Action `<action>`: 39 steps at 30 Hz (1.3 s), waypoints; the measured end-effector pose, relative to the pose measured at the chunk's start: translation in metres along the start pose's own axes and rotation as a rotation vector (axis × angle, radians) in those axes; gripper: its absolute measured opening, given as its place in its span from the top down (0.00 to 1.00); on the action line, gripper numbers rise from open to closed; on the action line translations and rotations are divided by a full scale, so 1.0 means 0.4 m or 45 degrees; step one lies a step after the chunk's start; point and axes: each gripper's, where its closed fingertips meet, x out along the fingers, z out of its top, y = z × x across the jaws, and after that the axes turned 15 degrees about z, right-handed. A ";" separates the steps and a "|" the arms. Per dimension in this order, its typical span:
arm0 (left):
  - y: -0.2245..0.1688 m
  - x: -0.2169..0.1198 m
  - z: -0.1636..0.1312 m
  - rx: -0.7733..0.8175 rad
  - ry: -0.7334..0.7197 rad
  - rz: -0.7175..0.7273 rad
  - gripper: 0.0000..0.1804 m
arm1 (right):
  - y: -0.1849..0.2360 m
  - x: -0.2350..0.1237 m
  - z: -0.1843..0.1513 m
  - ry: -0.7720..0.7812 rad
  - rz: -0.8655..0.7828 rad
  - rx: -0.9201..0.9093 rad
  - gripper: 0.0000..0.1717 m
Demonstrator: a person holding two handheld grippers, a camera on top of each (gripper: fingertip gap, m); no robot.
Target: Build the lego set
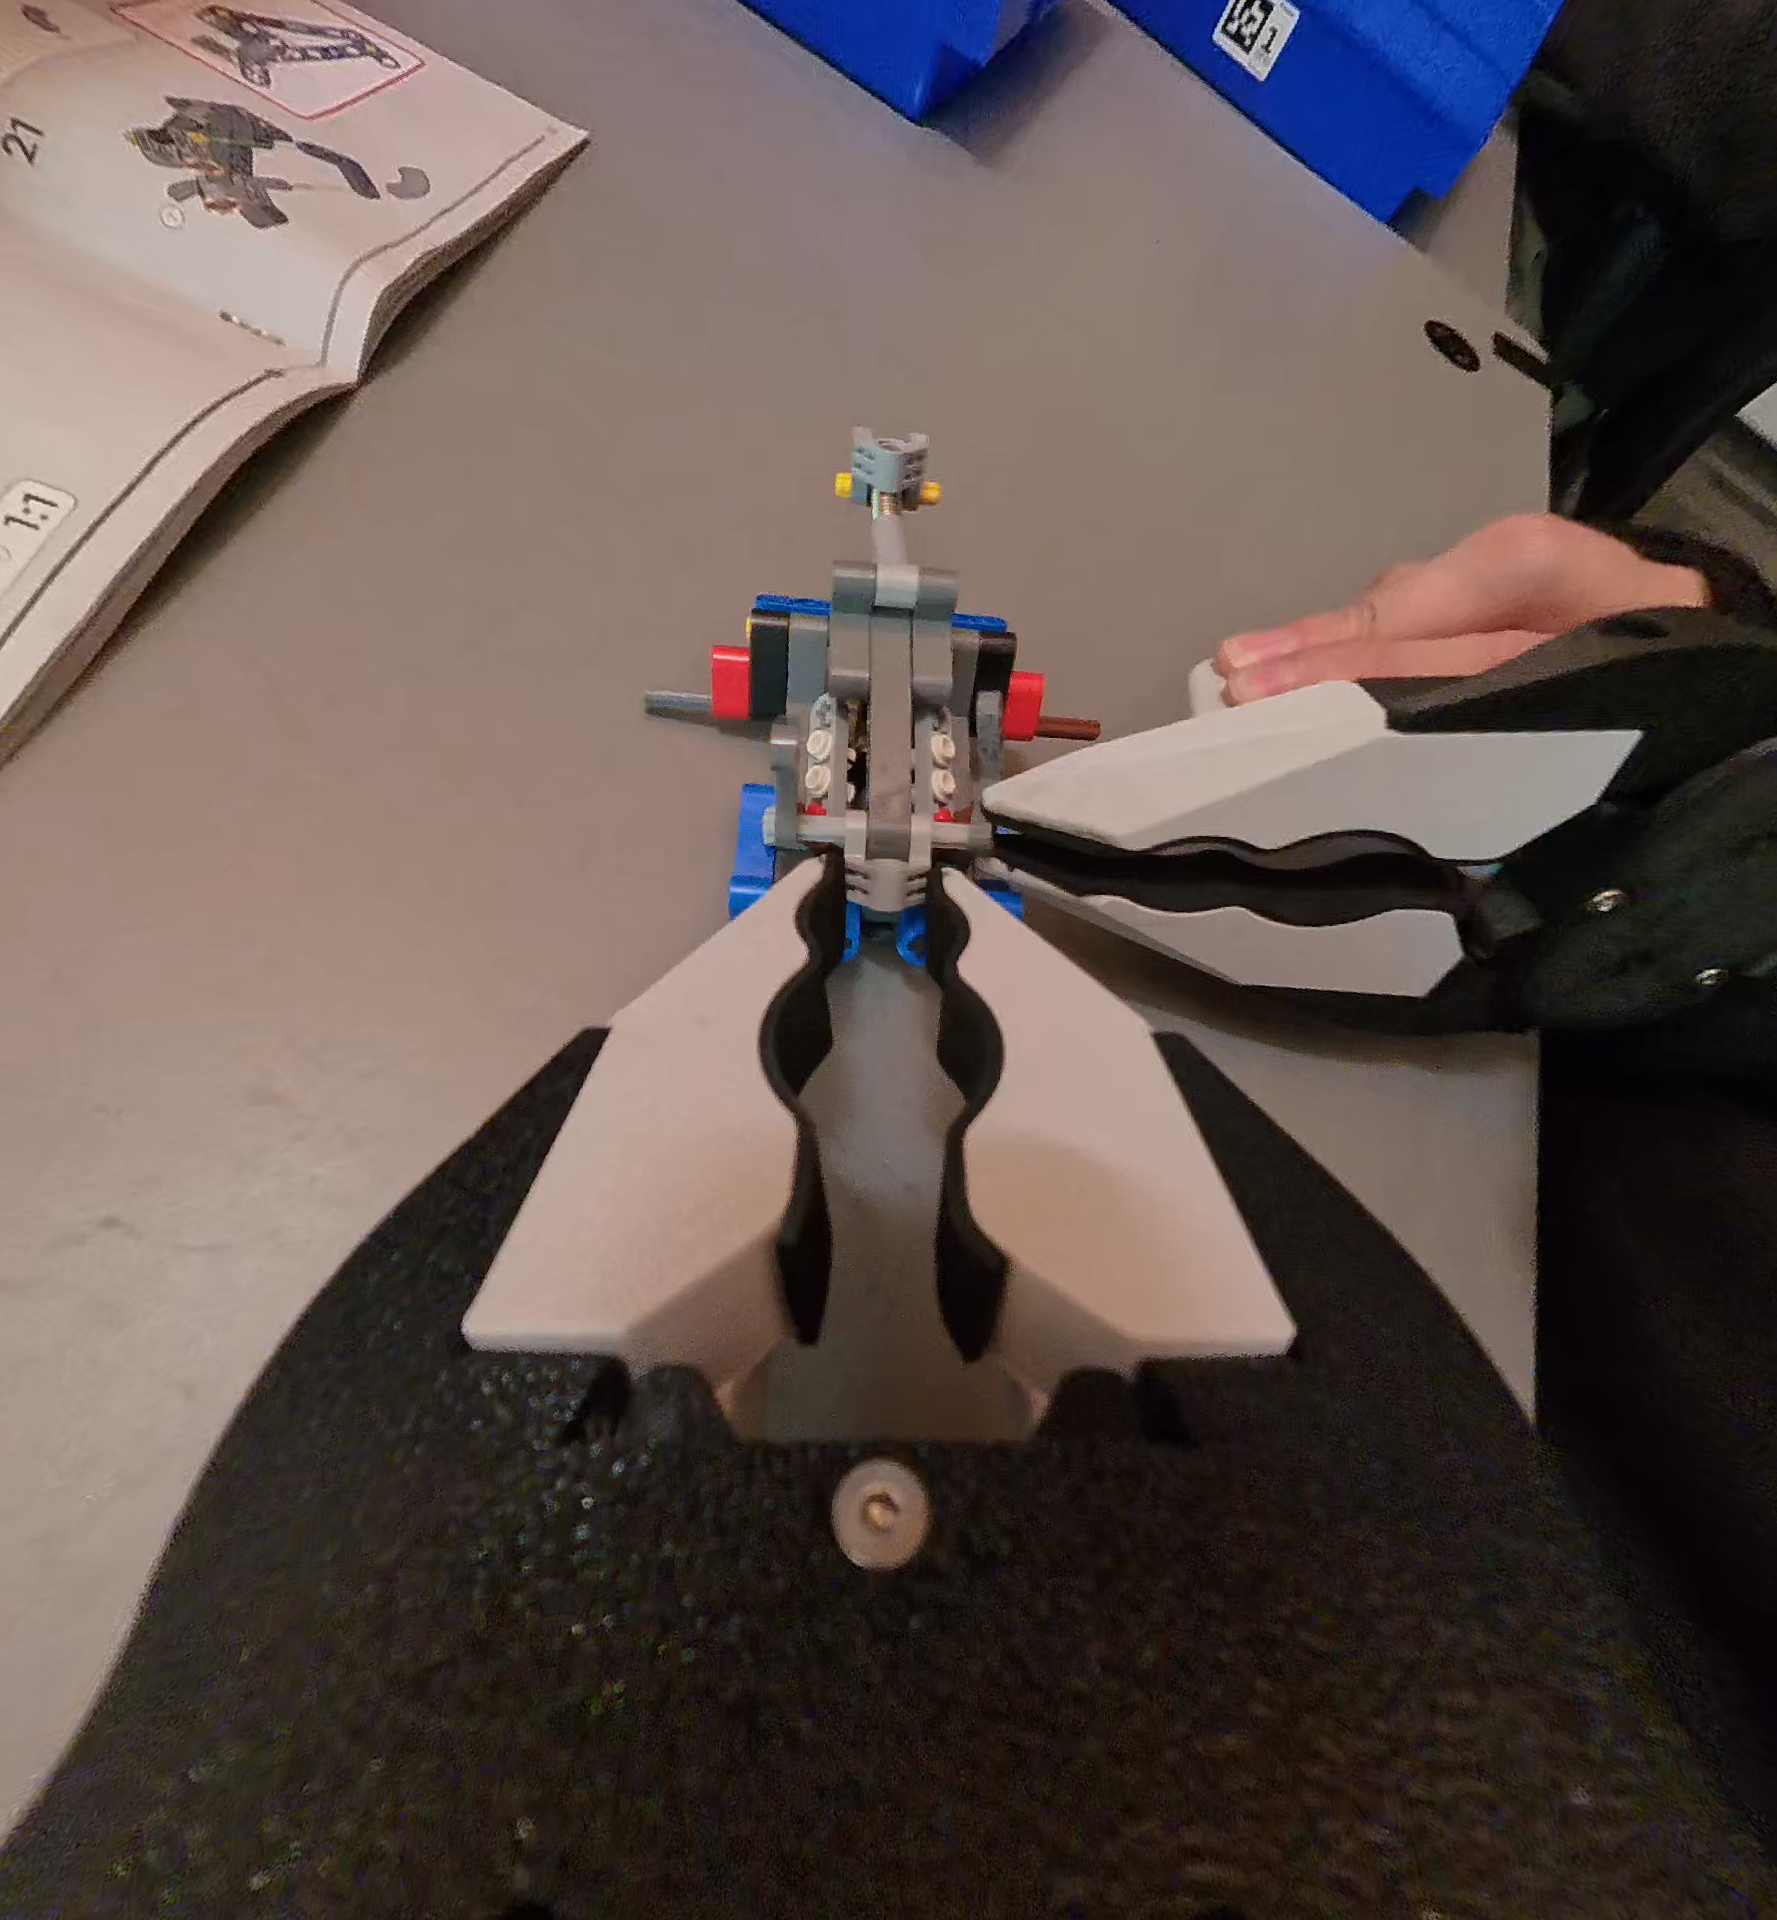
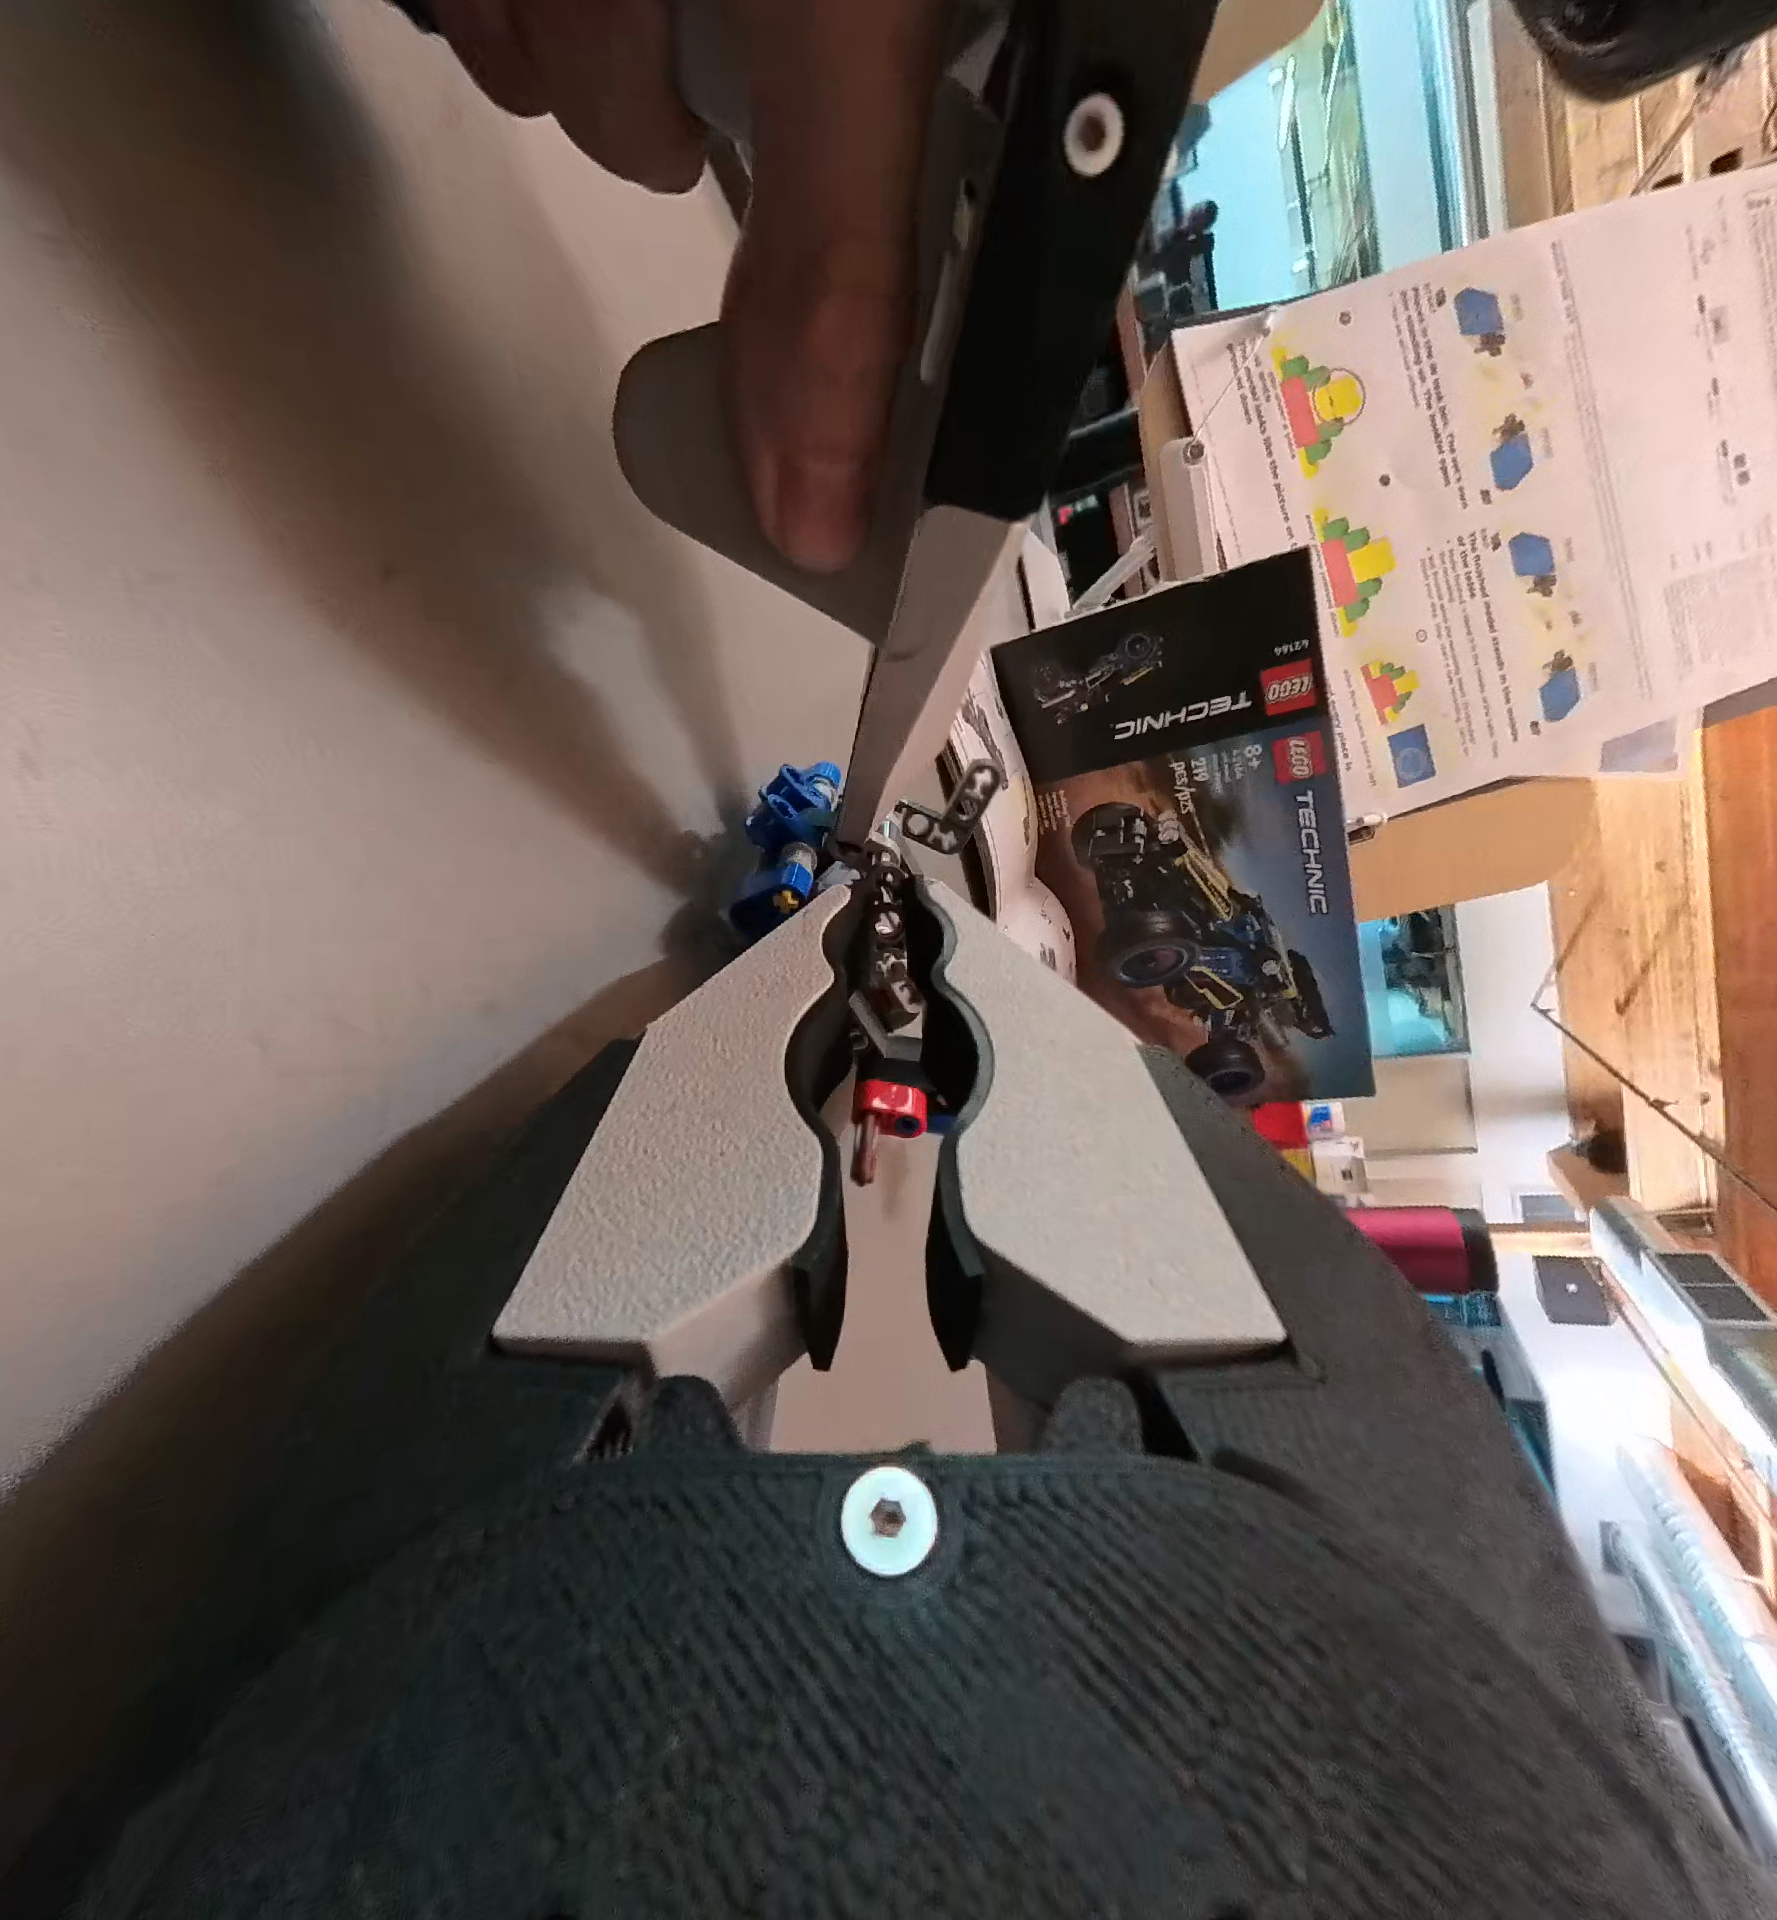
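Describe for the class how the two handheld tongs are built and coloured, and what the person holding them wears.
Each of the tongs, left and right, has two pale grey wedge-shaped fingers lined with wavy black pads. These sit on a rough-textured black body with one pale washer and screw at its centre. The person's sleeve is dark.

One brick model [image 1: 879, 717]; one open instruction booklet [image 1: 188, 208]; two blue bins [image 1: 1383, 94]; one kit box [image 2: 1206, 831]; two grippers [image 1: 879, 883].

brick model [image 1: 889, 727] on table [image 1: 344, 935], booklet [image 1: 188, 229] far left, bins [image 1: 1362, 94] behind
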 end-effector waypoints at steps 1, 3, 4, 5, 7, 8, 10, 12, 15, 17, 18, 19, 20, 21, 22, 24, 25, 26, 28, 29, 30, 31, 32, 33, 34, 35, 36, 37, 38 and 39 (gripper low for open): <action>0.000 -0.001 0.000 -0.028 0.000 -0.017 0.94 | 0.001 0.000 0.002 -0.017 0.004 0.008 0.98; 0.000 -0.001 0.002 -0.070 -0.003 -0.039 0.94 | -0.002 0.001 0.002 -0.051 0.025 0.070 0.98; 0.001 -0.002 0.002 -0.075 -0.002 -0.041 0.94 | -0.003 0.002 0.002 -0.057 0.024 0.068 0.98; 0.001 -0.002 0.002 -0.080 -0.001 -0.040 0.94 | -0.003 0.002 0.003 -0.052 0.016 0.055 0.98; 0.002 -0.001 0.002 -0.099 -0.002 -0.045 0.94 | -0.004 0.003 0.003 -0.052 0.011 0.062 0.98; 0.002 -0.001 0.003 -0.104 -0.002 -0.045 0.94 | -0.005 0.003 0.003 -0.061 0.013 0.074 0.97; 0.005 -0.001 0.003 -0.079 -0.003 -0.028 0.93 | -0.006 0.005 0.003 -0.073 0.010 0.090 0.97; 0.006 -0.001 0.003 -0.080 -0.006 -0.029 0.93 | -0.006 0.006 0.004 -0.068 -0.003 0.076 0.97; 0.005 -0.003 0.002 -0.079 -0.003 -0.043 0.93 | -0.004 0.004 0.010 -0.080 -0.010 0.055 0.97; 0.005 -0.002 0.003 -0.061 -0.006 -0.030 0.93 | -0.005 0.004 0.008 -0.087 -0.001 0.075 0.97; 0.004 -0.002 0.002 -0.044 -0.006 -0.026 0.93 | -0.005 0.004 0.008 -0.092 0.004 0.075 0.97; 0.004 -0.002 0.002 -0.024 -0.006 -0.022 0.94 | -0.003 0.004 0.012 -0.108 0.012 0.063 0.97; 0.004 -0.002 0.000 -0.006 -0.004 -0.016 0.94 | -0.001 0.004 0.015 -0.118 0.024 0.064 0.97; 0.004 -0.003 0.000 0.009 -0.004 -0.007 0.94 | -0.001 0.005 0.015 -0.124 0.040 0.079 0.98; 0.005 -0.003 0.001 0.008 -0.005 0.003 0.93 | -0.002 0.006 0.014 -0.130 0.048 0.099 0.98; 0.006 -0.001 0.004 0.000 -0.006 0.015 0.93 | -0.004 0.006 0.011 -0.144 0.056 0.128 0.98; 0.005 -0.001 0.004 -0.011 -0.008 0.011 0.93 | -0.005 0.005 0.010 -0.154 0.060 0.140 0.98; 0.006 -0.001 0.005 -0.036 -0.010 -0.004 0.94 | -0.005 0.005 0.009 -0.167 0.065 0.152 0.98; 0.008 -0.004 0.005 -0.125 -0.008 -0.066 0.94 | -0.004 0.005 0.010 -0.210 0.089 0.176 0.98; 0.009 -0.006 0.006 -0.168 -0.007 -0.100 0.94 | -0.003 0.005 0.008 -0.225 0.106 0.186 0.98; 0.009 -0.009 0.006 -0.199 -0.005 -0.133 0.94 | -0.003 0.004 0.010 -0.243 0.110 0.180 0.98; 0.009 -0.011 0.006 -0.220 -0.003 -0.156 0.94 | -0.003 0.004 0.011 -0.247 0.110 0.168 0.98; 0.009 -0.012 0.005 -0.231 -0.001 -0.170 0.94 | -0.002 0.005 0.010 -0.242 0.109 0.154 0.98; 0.007 -0.013 0.005 -0.239 0.001 -0.185 0.94 | -0.002 0.005 0.010 -0.239 0.104 0.143 0.98; 0.005 -0.015 0.005 -0.248 0.004 -0.206 0.94 | -0.002 0.004 0.009 -0.238 0.101 0.136 0.98; 0.003 -0.017 0.006 -0.264 0.002 -0.231 0.95 | -0.002 0.004 0.003 -0.225 0.102 0.133 0.98; 0.002 -0.017 0.006 -0.274 0.006 -0.247 0.95 | 0.001 0.005 0.000 -0.228 0.112 0.130 0.98; 0.002 -0.017 0.005 -0.270 0.008 -0.242 0.95 | 0.003 0.005 0.001 -0.235 0.123 0.126 0.98; 0.003 -0.014 0.003 -0.239 0.010 -0.213 0.95 | 0.005 0.006 0.000 -0.219 0.124 0.101 0.98; 0.005 -0.009 0.001 -0.191 0.011 -0.168 0.95 | 0.006 0.009 -0.003 -0.192 0.105 0.074 0.98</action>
